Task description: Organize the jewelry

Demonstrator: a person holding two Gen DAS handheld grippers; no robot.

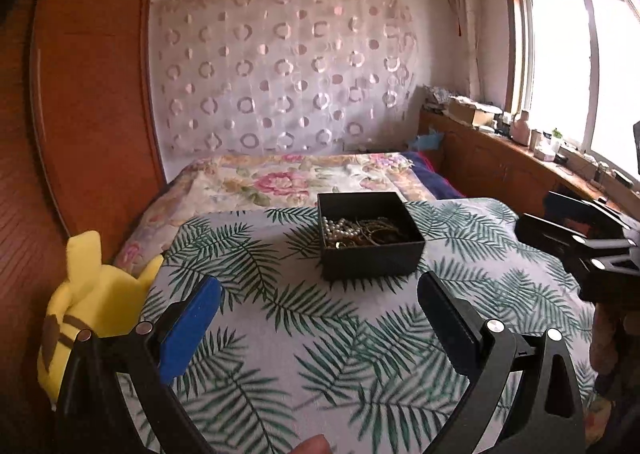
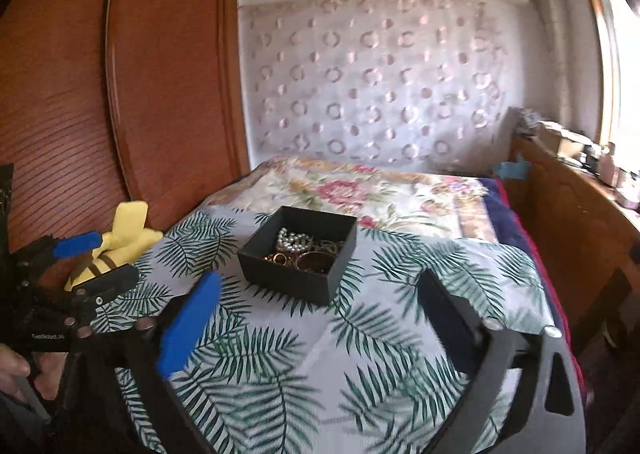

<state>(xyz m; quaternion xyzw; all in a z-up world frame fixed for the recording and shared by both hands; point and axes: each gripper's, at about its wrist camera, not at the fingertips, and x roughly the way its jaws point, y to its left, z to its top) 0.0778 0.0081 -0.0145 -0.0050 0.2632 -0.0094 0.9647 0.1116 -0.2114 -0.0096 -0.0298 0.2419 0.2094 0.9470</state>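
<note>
You face a bed (image 1: 280, 181) under a floral cover, a circle-patterned curtain (image 1: 280, 69) behind it, a wooden wardrobe (image 1: 92, 93) left, and a bright window (image 1: 580, 69) right

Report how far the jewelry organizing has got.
Done: jewelry, including a pearl strand and gold pieces, lies jumbled inside the black box on the leaf-print cloth; none shows outside the box.
In hand: nothing. The left hand-held gripper and right hand-held gripper are open and empty, short of the box.
Left: possibly sorting the pile.
</note>
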